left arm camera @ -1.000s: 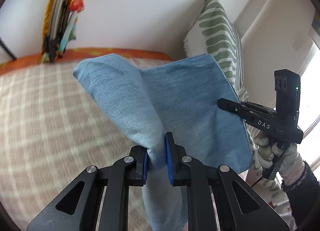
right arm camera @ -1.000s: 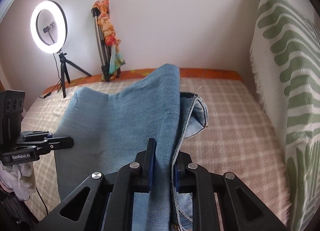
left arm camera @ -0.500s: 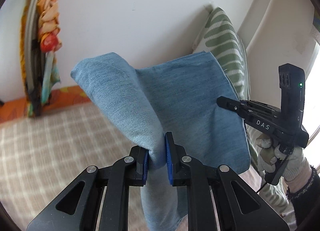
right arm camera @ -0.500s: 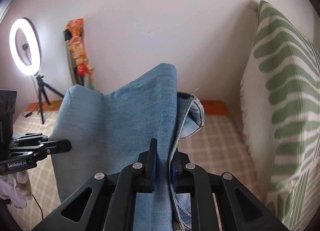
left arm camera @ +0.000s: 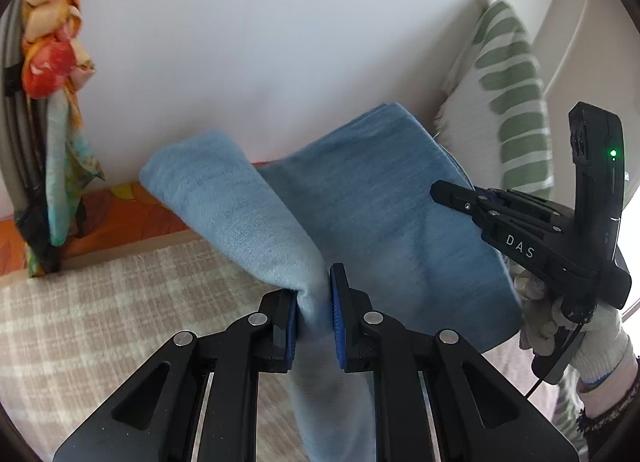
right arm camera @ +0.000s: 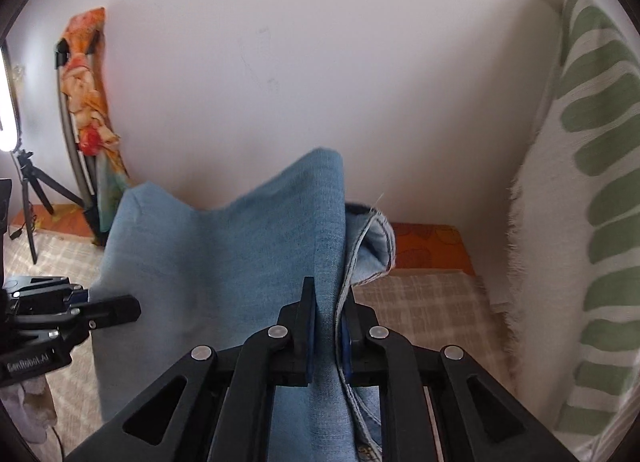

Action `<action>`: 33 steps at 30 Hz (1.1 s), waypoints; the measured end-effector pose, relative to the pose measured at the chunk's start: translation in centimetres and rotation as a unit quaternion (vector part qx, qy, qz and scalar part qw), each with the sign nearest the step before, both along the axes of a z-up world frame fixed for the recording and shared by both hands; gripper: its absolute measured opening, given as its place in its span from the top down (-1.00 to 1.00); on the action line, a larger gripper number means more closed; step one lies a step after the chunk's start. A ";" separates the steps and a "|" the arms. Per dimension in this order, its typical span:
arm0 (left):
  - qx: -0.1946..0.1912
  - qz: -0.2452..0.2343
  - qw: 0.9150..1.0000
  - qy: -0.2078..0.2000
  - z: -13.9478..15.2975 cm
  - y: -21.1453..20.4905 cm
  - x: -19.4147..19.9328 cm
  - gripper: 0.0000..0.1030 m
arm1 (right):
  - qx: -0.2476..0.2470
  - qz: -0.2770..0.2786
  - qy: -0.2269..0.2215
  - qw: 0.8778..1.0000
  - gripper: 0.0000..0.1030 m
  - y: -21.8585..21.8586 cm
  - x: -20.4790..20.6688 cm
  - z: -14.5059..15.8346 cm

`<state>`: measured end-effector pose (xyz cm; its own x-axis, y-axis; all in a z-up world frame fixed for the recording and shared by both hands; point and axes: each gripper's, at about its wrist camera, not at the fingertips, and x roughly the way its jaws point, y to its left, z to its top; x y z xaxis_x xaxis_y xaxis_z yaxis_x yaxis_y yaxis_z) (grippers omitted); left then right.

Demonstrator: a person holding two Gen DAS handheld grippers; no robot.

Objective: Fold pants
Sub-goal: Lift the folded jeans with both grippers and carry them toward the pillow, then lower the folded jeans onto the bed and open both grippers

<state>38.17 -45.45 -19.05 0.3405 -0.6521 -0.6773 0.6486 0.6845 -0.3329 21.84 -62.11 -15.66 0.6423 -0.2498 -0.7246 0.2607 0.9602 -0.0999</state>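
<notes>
The light blue denim pants (left arm camera: 360, 221) hang lifted in the air above the checked bed, stretched between my two grippers. My left gripper (left arm camera: 314, 298) is shut on one bunched edge of the pants. My right gripper (right arm camera: 330, 302) is shut on the other edge of the pants (right arm camera: 224, 262), where a stitched hem (right arm camera: 372, 229) curls over to the right. The right gripper also shows in the left wrist view (left arm camera: 460, 193) at the pants' right side, and the left gripper shows in the right wrist view (right arm camera: 120, 308) at their left side.
A beige checked bedspread (left arm camera: 100, 302) lies below, with an orange border (right arm camera: 432, 250) against the white wall. A green-and-white patterned pillow (right arm camera: 580, 221) stands at the right. A tripod with colourful cloth (left arm camera: 52, 101) and a ring light stand (right arm camera: 28, 197) are at the left.
Both grippers have tilted further up with the pants held, so more wall and less bed shows. The pants have stayed stretched between them.
</notes>
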 end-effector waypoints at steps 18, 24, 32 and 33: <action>0.051 0.050 0.997 0.017 0.4 1.3 0.6 -0.13 | -0.068 -0.054 0.039 0.995 -0.55 0.3 -0.4 -1.9; 0.050 0.048 0.997 -0.015 2.9 2.2 -1.0 -0.24 | -0.062 -0.058 0.028 0.996 -0.65 1.8 -1.6 0.4; 0.040 0.052 0.996 -0.054 6.8 4.3 -3.3 -0.33 | -0.079 -0.054 0.011 0.995 -0.83 4.3 -3.1 4.9; 0.037 0.053 0.996 -0.063 7.5 4.9 -3.8 -0.33 | -0.079 -0.052 0.009 0.995 -0.85 4.9 -3.3 5.6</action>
<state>34.41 -40.59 -11.51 0.4902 -0.5586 -0.6691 0.6056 0.7704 -0.1996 18.54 -57.22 -10.10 0.5947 -0.4261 -0.6818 0.3553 0.9000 -0.2525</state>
